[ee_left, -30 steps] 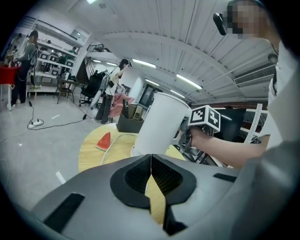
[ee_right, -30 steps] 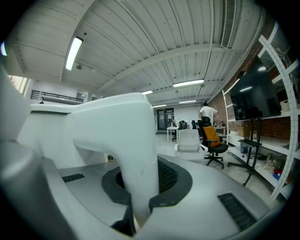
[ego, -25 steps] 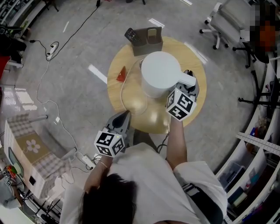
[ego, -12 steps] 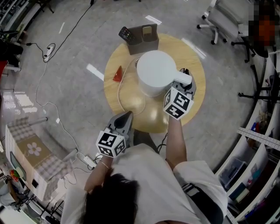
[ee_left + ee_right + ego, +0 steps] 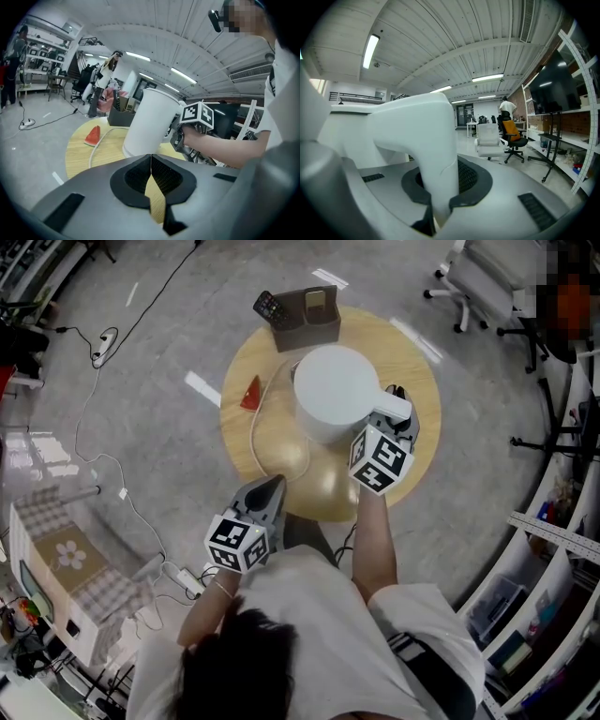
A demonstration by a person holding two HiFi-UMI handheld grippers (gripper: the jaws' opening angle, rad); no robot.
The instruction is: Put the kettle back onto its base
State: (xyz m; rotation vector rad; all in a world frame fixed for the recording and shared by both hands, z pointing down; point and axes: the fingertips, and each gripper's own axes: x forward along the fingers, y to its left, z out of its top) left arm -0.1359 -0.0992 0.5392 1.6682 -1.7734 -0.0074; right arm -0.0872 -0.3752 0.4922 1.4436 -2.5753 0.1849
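1. White and tall, the kettle [image 5: 333,390] stands in the middle of the round wooden table [image 5: 281,465], near a red wedge [image 5: 251,395] and a brown box [image 5: 307,322] at the far edge.
2. We see the right gripper [image 5: 397,425] at the side of the kettle, its fingers closed tight on the white handle [image 5: 436,154]. The handle fills the space between the two pads.
3. The left gripper [image 5: 151,163] hangs at the near edge of the table, well apart from the kettle. Its fingers are pressed together with nothing between them.
4. A white cable [image 5: 255,432] runs in a loop on the table and goes under the kettle. We judge that the base lies there, but the kettle hides it and we cannot tell whether the kettle sits on it or hangs just above it.
5. We judge the step in hand to be the last one: setting the kettle down on the base, or just after it.
6. The next move, we think, calls for a check that the kettle stands straight and centred on the base. Then the right fingers can open slowly and draw back from the handle without pushing the kettle. The left gripper has no work here.
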